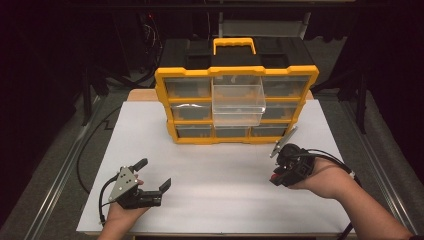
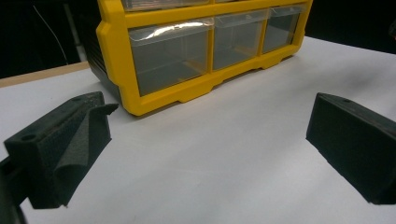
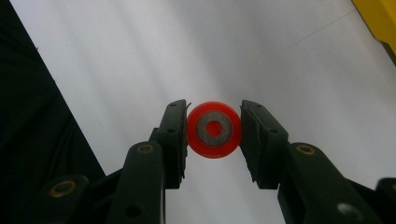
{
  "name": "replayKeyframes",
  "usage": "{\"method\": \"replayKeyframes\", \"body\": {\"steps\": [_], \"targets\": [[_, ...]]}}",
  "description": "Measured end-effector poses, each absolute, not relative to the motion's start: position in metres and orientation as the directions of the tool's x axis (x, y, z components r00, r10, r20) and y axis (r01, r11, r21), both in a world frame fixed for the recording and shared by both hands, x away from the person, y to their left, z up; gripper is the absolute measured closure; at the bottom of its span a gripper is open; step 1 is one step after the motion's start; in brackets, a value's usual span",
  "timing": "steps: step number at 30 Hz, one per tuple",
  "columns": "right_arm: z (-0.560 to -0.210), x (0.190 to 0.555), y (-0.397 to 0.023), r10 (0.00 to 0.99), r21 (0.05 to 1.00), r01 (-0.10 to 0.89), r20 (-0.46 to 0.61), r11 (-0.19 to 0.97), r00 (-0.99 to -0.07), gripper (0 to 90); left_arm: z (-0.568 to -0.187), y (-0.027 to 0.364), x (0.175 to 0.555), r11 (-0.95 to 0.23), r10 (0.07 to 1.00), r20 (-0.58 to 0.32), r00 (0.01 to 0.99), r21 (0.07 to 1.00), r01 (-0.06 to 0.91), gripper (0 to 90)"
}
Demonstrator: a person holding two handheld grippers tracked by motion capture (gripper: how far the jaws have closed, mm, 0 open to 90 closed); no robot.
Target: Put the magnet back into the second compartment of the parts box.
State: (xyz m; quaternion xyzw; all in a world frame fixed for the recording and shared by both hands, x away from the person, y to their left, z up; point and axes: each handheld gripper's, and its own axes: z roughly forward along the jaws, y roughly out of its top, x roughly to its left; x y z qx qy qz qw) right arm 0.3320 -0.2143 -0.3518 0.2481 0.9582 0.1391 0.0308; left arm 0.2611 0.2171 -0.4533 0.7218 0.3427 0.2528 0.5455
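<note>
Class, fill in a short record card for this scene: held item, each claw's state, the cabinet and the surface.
Held item: red ring with grey core
Right claw: shut on the ring, above the sheet
Left claw: open, nothing between its jaws
Cabinet: yellow drawer organizer, middle clear drawer pulled out
Surface: white sheet
</note>
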Motion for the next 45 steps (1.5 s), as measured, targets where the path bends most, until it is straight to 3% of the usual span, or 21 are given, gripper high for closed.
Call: {"method": "replayKeyframes", "body": {"steps": [19, 45], "targets": [[-0.322, 0.332, -0.208, 0.423, 0.263, 0.406, -0.009, 0.875, -0.906, 64.4, -0.453, 0.216, 0.261, -0.172, 0.765, -0.008, 0.644, 0.961, 0.217, 1.1], [-0.269, 0.333, -0.203, 0.412, 0.279, 0.390, -0.019, 0.877, -0.911, 64.4, -0.454, 0.215, 0.260, -0.183, 0.757, -0.003, 0.654, 0.959, 0.217, 1.2]]}}
